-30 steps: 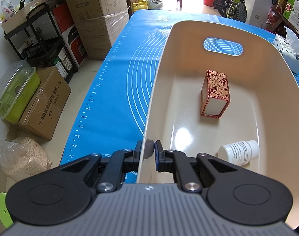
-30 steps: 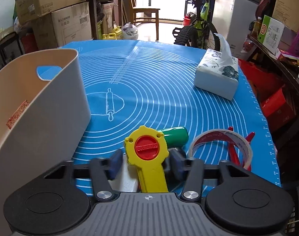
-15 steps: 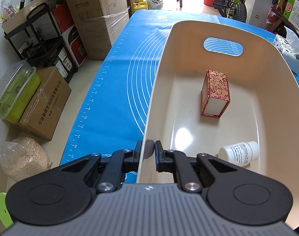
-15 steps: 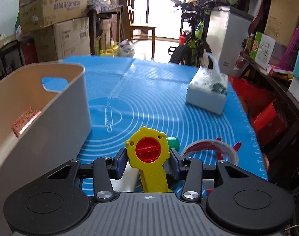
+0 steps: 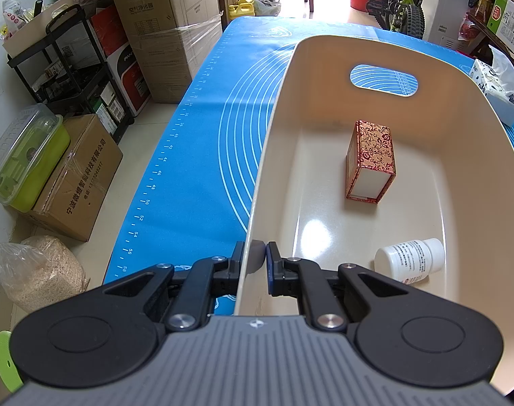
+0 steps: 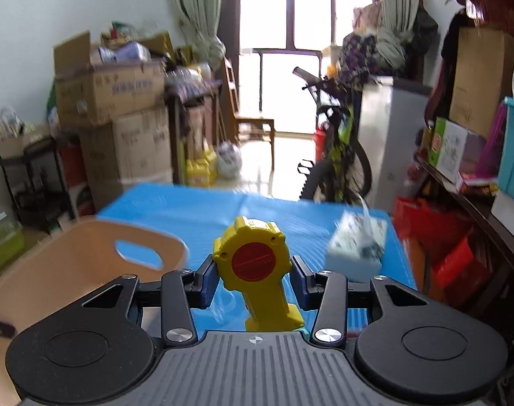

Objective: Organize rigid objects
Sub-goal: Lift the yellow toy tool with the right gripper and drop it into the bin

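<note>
My left gripper (image 5: 253, 258) is shut on the near left rim of a cream plastic bin (image 5: 270, 135) that stands on the blue mat. Inside the bin a red patterned box (image 5: 372, 159) stands upright and a white pill bottle (image 5: 409, 260) lies on its side. My right gripper (image 6: 255, 270) is shut on a yellow toy tool with a red round centre (image 6: 253, 264) and holds it up in the air above the mat, to the right of the bin (image 6: 70, 264).
A blue silicone mat (image 5: 202, 155) covers the table; its left edge drops to a floor with cardboard boxes (image 5: 77, 182) and a shelf cart. A tissue pack (image 6: 356, 250) lies on the mat's far right (image 5: 493, 84). A bicycle (image 6: 338, 155) stands beyond the table.
My right gripper has lifted the yellow toy tool off the mat and risen, tilting up; the tape roll and green item have dropped out of view. The left gripper and bin have not moved.
</note>
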Available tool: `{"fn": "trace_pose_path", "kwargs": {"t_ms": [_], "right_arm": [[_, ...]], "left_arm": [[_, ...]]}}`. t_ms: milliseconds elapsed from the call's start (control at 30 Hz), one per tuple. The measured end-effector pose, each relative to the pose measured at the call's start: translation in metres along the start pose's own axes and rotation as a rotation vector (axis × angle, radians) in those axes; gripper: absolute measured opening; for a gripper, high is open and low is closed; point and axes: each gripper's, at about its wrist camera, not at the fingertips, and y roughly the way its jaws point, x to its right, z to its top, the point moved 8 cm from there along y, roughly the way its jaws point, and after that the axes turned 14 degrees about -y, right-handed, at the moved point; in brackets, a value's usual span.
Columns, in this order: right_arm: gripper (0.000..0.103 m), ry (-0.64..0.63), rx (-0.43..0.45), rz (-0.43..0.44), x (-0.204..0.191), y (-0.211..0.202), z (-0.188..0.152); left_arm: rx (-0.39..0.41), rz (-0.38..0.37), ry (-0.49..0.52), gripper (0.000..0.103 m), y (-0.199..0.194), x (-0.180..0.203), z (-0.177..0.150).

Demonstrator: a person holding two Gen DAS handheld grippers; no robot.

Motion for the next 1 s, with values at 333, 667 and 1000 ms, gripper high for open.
{"fn": "trace_pose_path", "kwargs": {"t_ms": [333, 667, 1000], "right_arm": [[0.050, -0.016, 0.114, 0.122, -0.051, -0.015, 0.058], [0.050, -0.074, -0.022, 0.241, -0.131, 0.013, 0.043], [0.050, -0.122, -0.248, 0.276, -0.165, 0.051, -0.004]], "left_arm": [[0.000, 0.001, 0.001, 0.014, 0.000, 0.000, 0.000], [0.000, 0.002, 0.003, 0.014, 0.000, 0.001, -0.001], [0.001, 0.003, 0.006, 0.014, 0.000, 0.001, -0.001]]}}
